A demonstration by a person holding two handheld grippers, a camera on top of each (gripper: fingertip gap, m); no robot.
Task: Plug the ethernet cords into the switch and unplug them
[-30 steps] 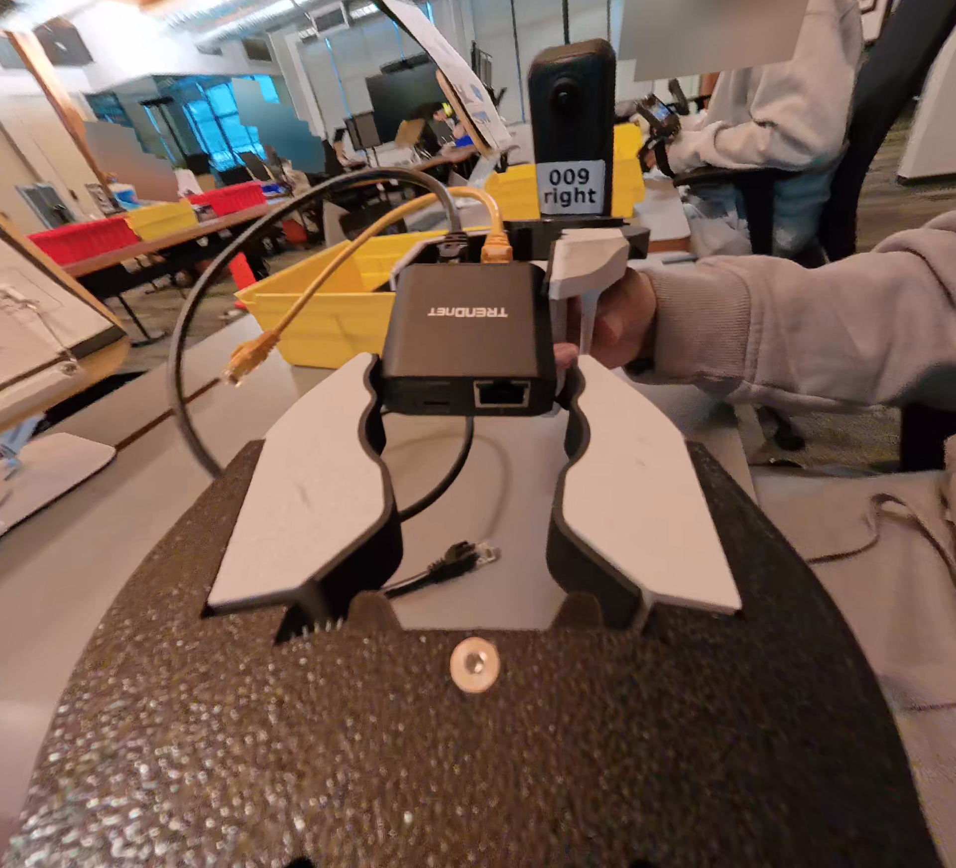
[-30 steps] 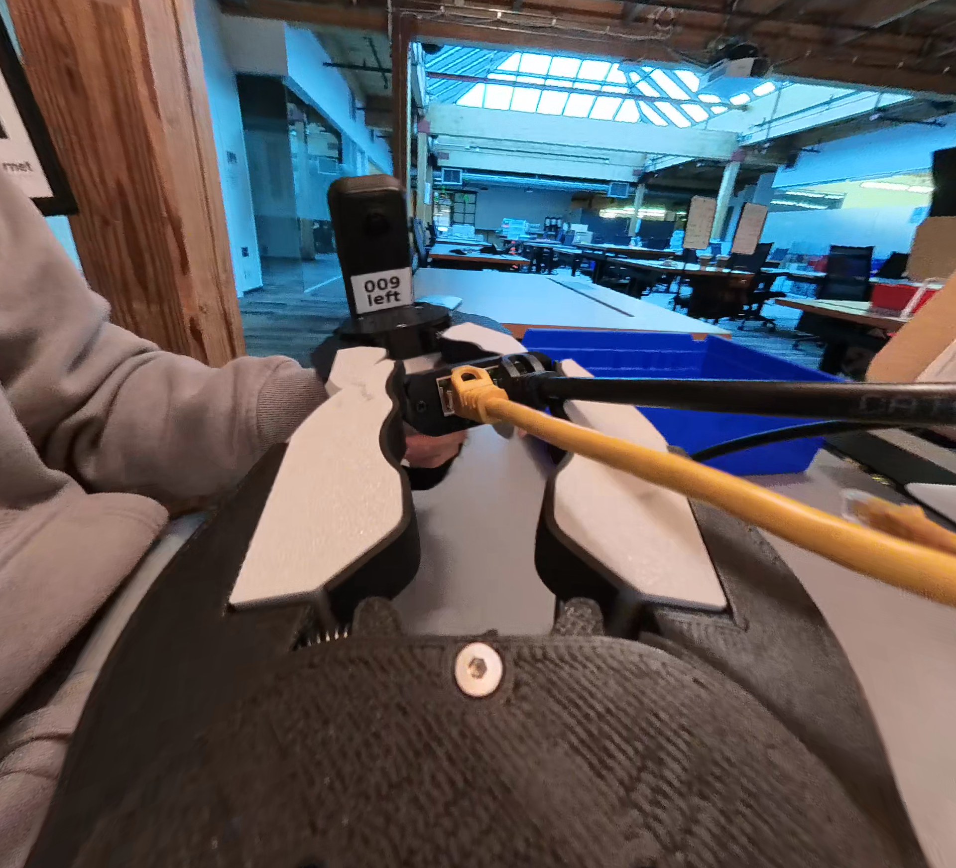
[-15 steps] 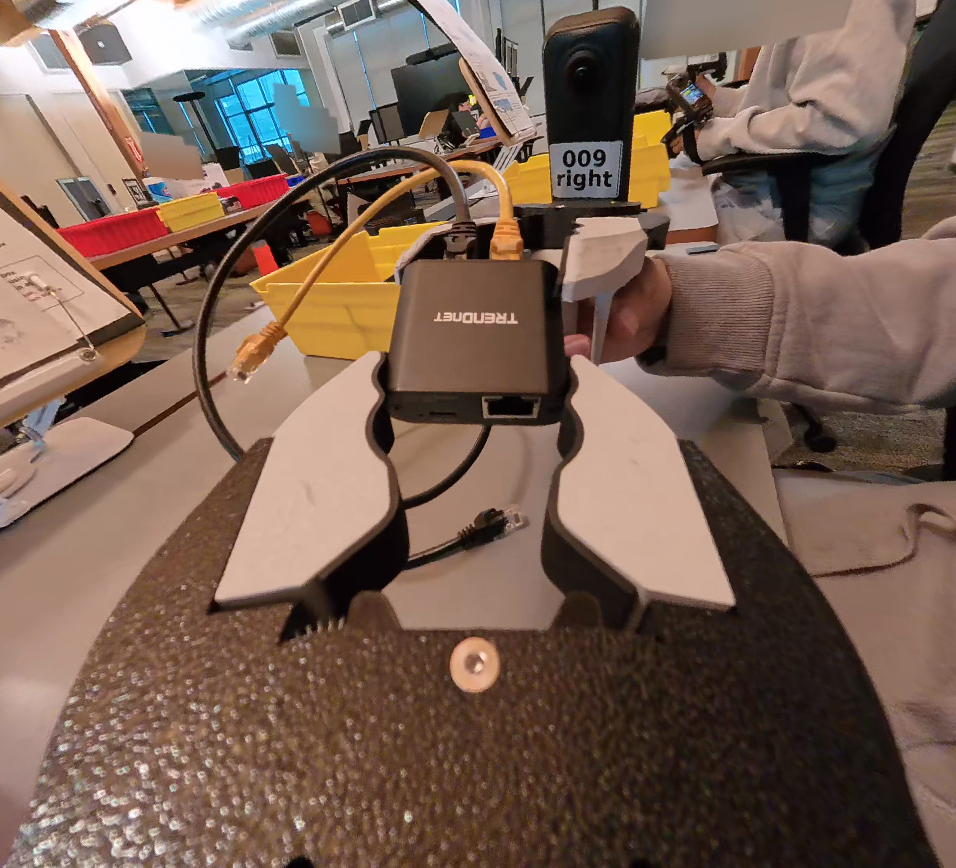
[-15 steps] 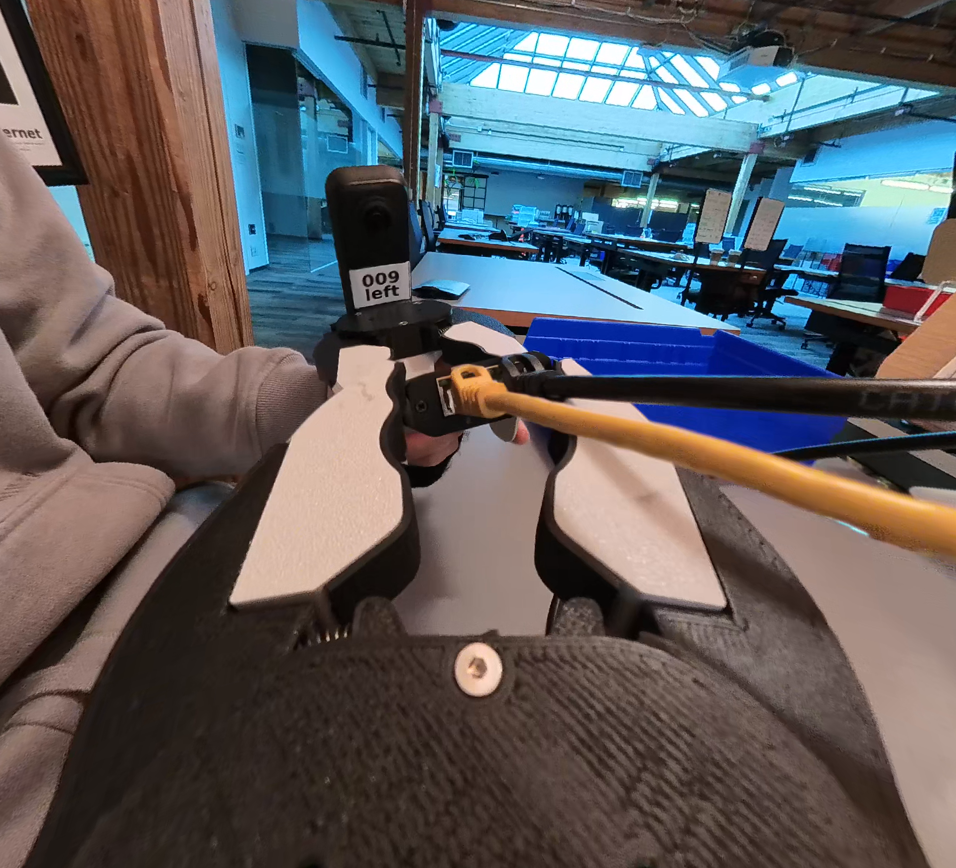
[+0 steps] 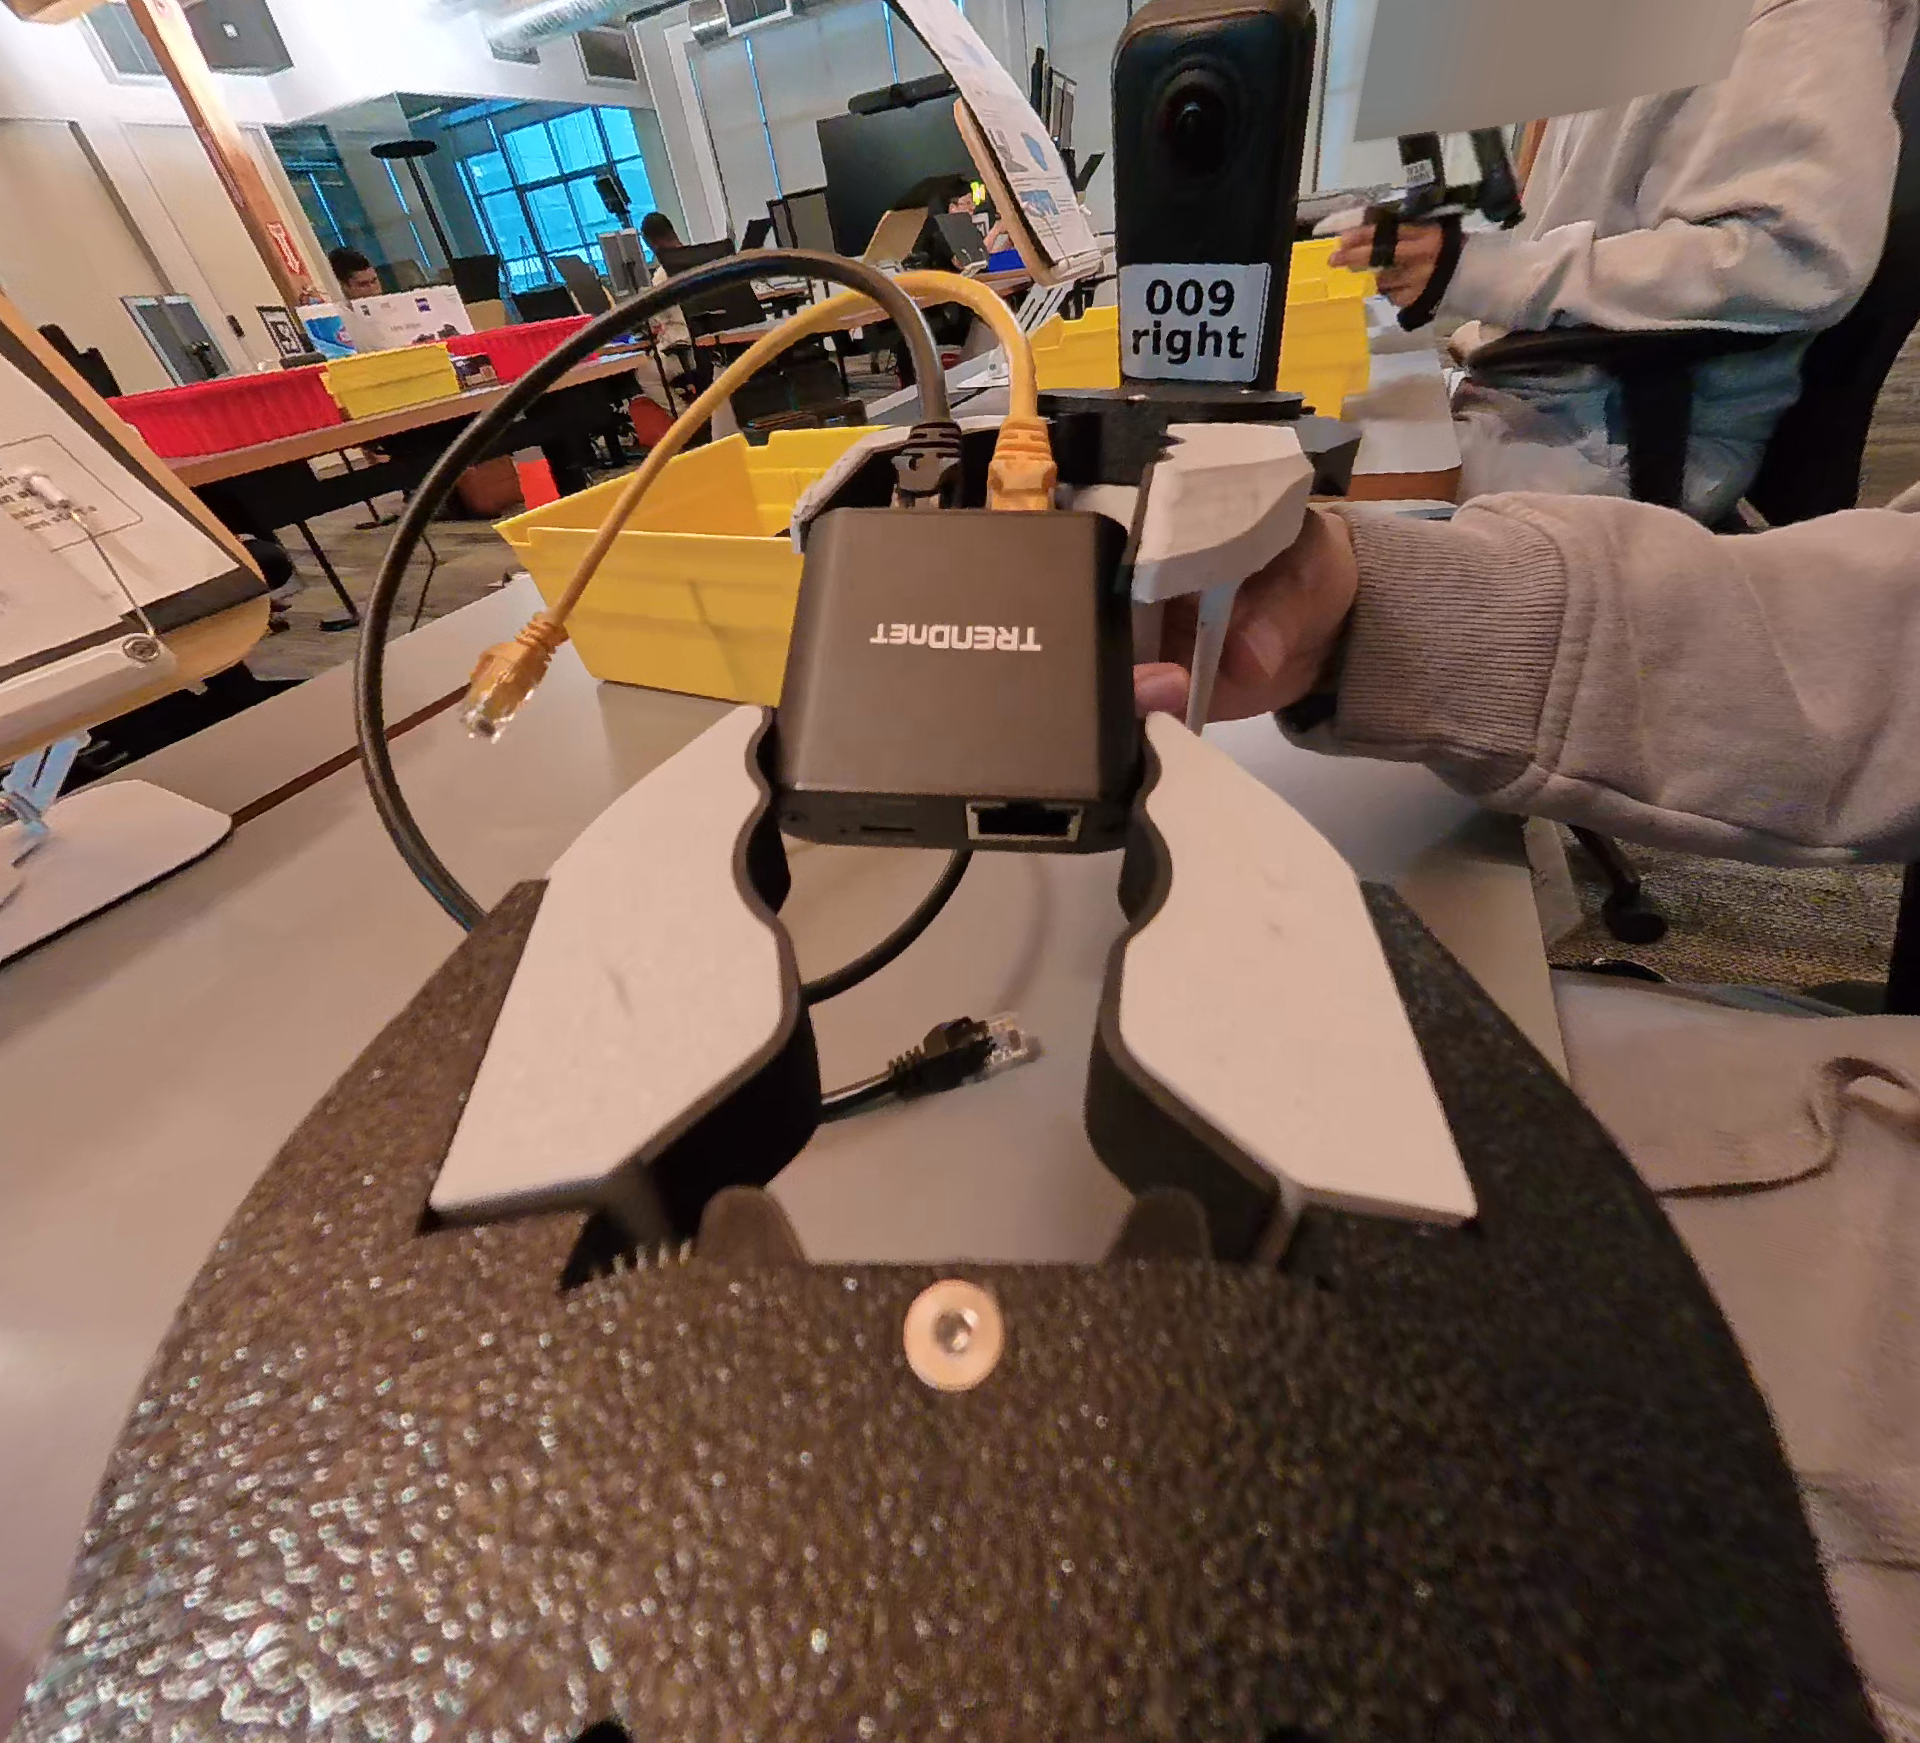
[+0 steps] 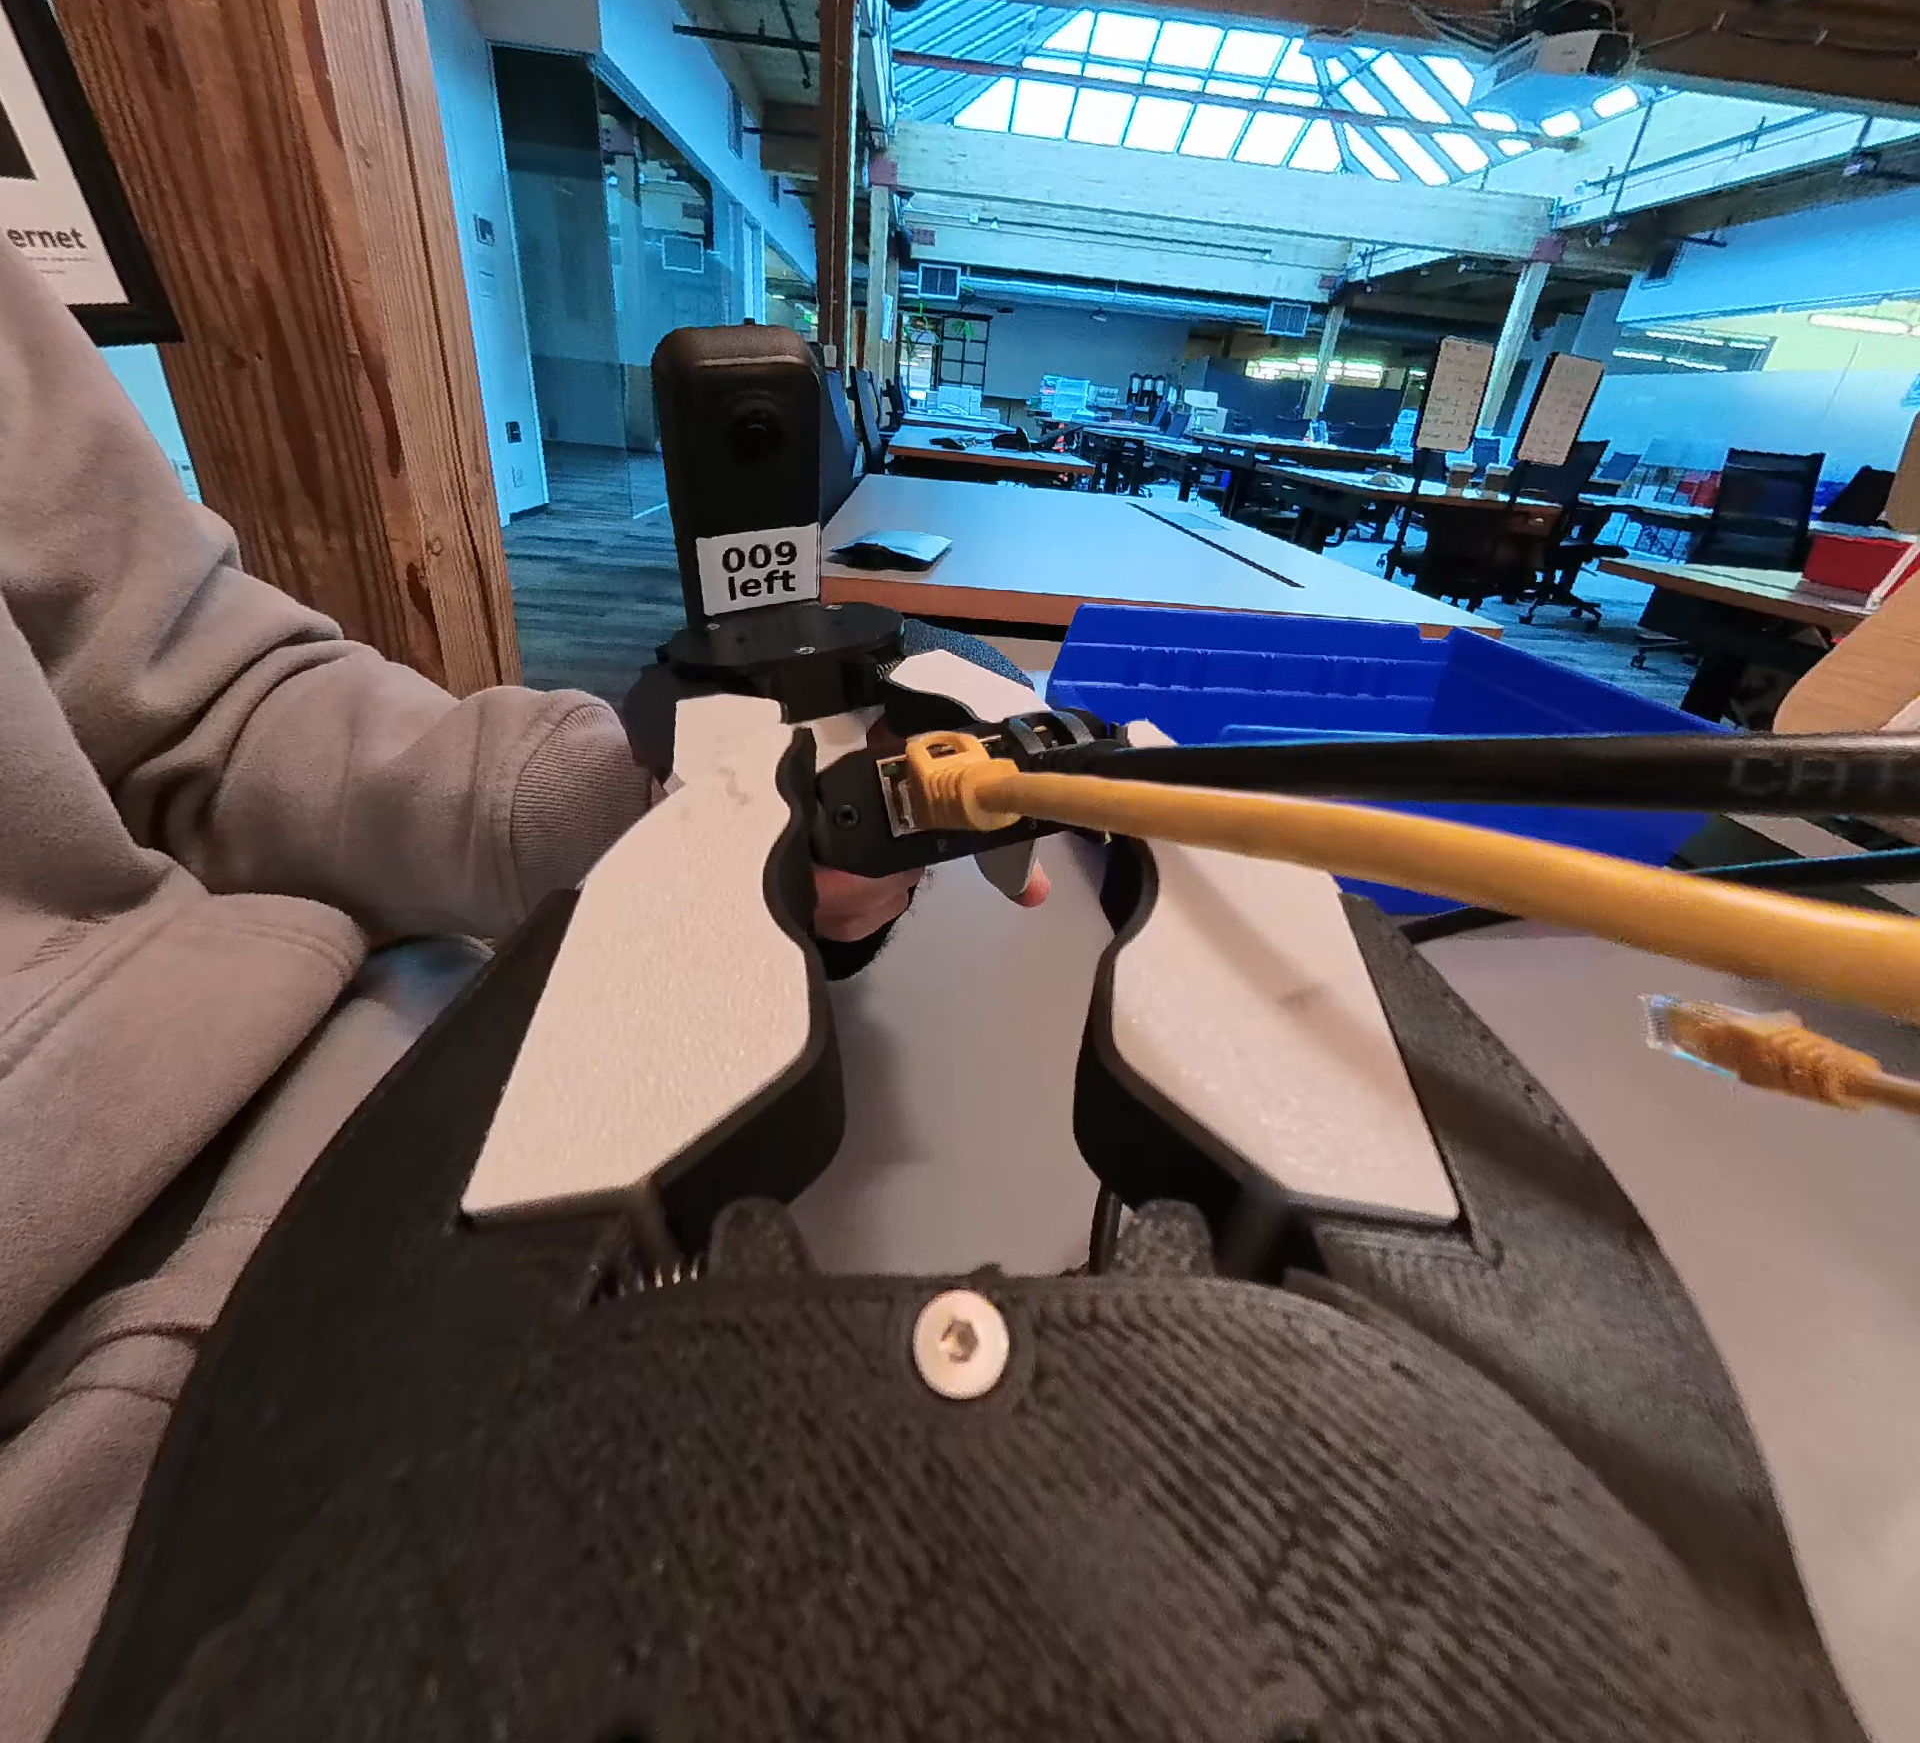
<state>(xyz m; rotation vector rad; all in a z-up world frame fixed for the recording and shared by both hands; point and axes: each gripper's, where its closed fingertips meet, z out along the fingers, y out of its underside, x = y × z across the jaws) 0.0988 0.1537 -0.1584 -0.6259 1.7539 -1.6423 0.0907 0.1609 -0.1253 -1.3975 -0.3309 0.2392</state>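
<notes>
Behind the switch (image 5: 951, 654), its cord sockets are hidden from view.

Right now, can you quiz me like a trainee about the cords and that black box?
1. True or false: the left gripper is clamping the switch.
2. How many cords are plugged into the switch?
3. The black cord has a loose plug. Where is it? A: lying on the table. B: hanging in the air. C: in the switch's near port.

Key: 1 true. 2 two: the black cord and the yellow cord. 3 A.
</notes>
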